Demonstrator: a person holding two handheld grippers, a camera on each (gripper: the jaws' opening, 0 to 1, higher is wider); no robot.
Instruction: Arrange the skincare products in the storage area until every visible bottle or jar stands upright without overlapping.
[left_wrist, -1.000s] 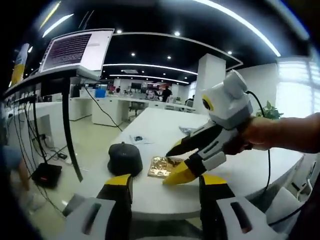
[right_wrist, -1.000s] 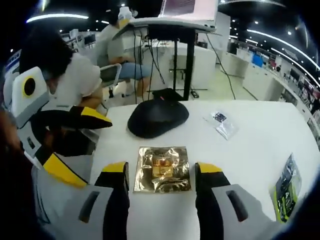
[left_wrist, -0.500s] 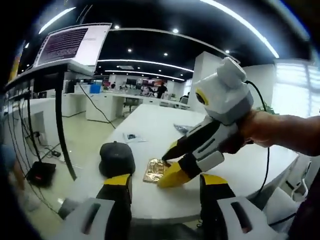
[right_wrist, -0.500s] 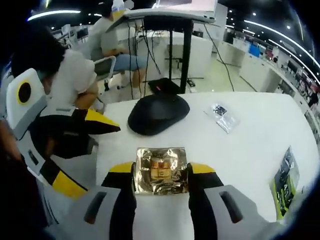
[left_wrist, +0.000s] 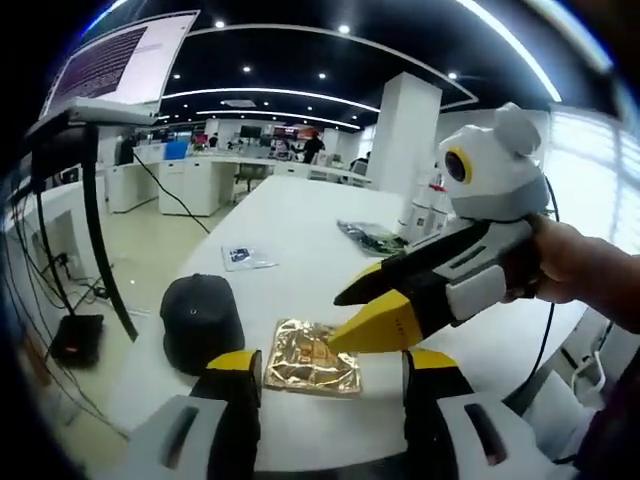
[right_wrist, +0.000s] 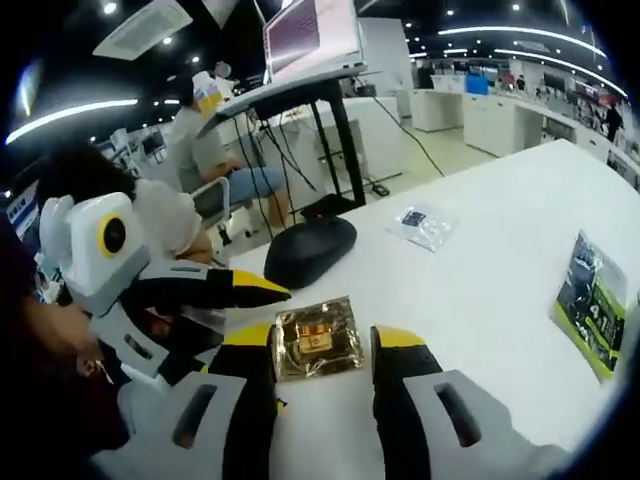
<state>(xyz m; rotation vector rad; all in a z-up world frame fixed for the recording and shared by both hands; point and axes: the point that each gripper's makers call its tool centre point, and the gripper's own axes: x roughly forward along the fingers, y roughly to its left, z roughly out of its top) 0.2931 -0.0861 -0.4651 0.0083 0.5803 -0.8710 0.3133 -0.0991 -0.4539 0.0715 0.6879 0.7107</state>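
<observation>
White table (right_wrist: 500, 260) lies under both grippers. The gold packet (right_wrist: 318, 338) sits flat between the right gripper's (right_wrist: 320, 345) parted jaws, touching or nearly so. Left gripper (left_wrist: 325, 365), jaws apart, is just short of it.

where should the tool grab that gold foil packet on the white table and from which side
Take the gold foil packet by its two opposite side edges, coming in low along the white table. It lies flat and thin, so a grip from above has little to close on. The right tool already straddles it, one jaw at each side edge; whether it is clamped is unclear.
</observation>
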